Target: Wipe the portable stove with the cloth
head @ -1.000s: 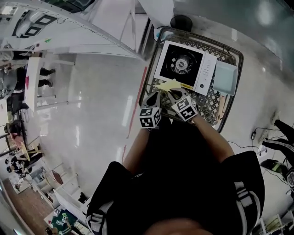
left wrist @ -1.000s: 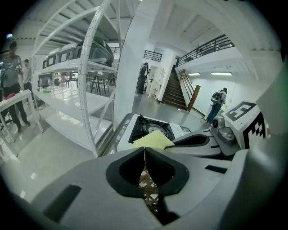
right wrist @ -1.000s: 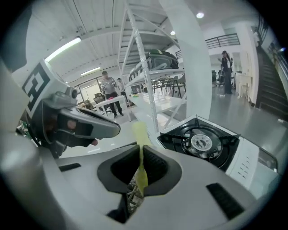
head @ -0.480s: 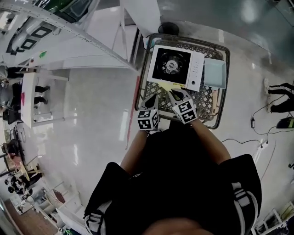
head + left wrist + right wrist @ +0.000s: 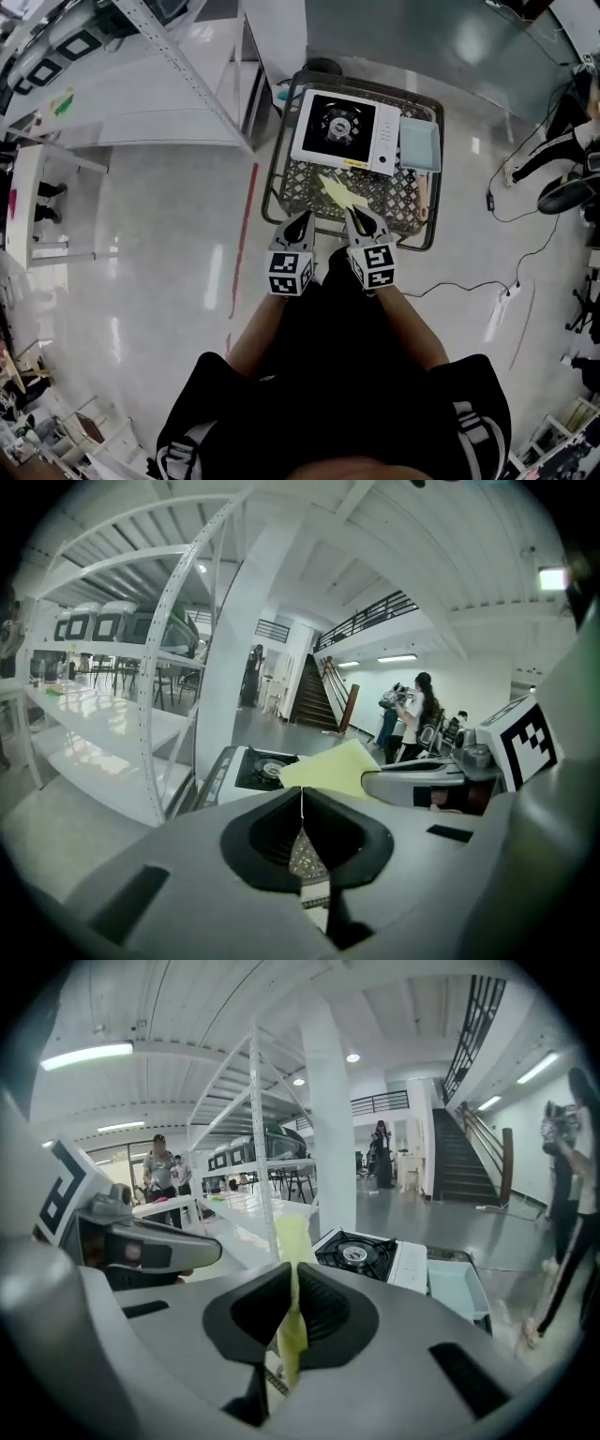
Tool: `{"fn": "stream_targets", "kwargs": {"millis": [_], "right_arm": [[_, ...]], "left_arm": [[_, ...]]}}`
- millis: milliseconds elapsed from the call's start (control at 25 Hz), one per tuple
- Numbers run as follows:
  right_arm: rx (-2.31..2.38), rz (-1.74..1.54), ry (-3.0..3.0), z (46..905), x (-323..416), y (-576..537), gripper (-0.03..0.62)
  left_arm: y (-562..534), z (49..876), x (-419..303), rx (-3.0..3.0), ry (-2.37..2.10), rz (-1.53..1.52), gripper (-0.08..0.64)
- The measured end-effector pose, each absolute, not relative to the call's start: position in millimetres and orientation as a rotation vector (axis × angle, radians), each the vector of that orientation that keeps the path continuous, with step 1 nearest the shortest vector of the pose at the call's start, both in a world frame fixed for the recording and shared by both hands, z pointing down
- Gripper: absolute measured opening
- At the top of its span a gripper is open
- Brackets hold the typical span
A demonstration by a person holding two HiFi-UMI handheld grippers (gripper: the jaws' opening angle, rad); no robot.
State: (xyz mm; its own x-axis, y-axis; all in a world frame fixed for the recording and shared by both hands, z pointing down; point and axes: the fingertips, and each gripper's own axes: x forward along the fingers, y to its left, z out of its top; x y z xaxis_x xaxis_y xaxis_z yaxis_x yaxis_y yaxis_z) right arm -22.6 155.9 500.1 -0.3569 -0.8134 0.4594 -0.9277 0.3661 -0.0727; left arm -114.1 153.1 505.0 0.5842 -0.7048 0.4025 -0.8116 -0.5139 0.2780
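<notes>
A white portable stove [image 5: 342,129] with a black burner sits at the far end of a wire mesh cart [image 5: 389,199]. My right gripper [image 5: 349,213] is shut on a yellow cloth [image 5: 339,190], which hangs over the cart's mesh, short of the stove's front edge. In the right gripper view the cloth [image 5: 291,1237] stands up from between the closed jaws [image 5: 292,1288], with the stove [image 5: 361,1255] beyond. My left gripper [image 5: 305,217] is beside it, shut with nothing in it [image 5: 301,803]. The left gripper view shows the cloth [image 5: 333,769] and stove [image 5: 262,769] ahead.
A light blue tray [image 5: 419,145] lies in the cart to the right of the stove. White metal shelving [image 5: 178,75] stands to the left. A red floor line [image 5: 239,244] and cables [image 5: 469,281] flank the cart. People stand far off.
The cart and stove now look smaller and farther away. Both grippers, with the cloth, have drawn back from the stove's front edge toward the cart's near side.
</notes>
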Motion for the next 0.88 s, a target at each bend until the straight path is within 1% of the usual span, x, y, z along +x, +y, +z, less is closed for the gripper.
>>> {"fn": "stream_targets", "kwargs": {"millis": [360,640,880], "right_arm": [[1.618,0.437,-2.192,484,-17,233,0.018],[1.786,0.366,-2.206,436,19,242,0.018],[1.903,0.274,-2.204,382,67,261,0.018]], "left_arm": [[217,486,-103,2.495,-1.065,0.329,0.021],[217,446,-87,2.575,-1.09,0.306,0.021],[227,413,-39,2.587,-1.078,0.205,0.021]]}}
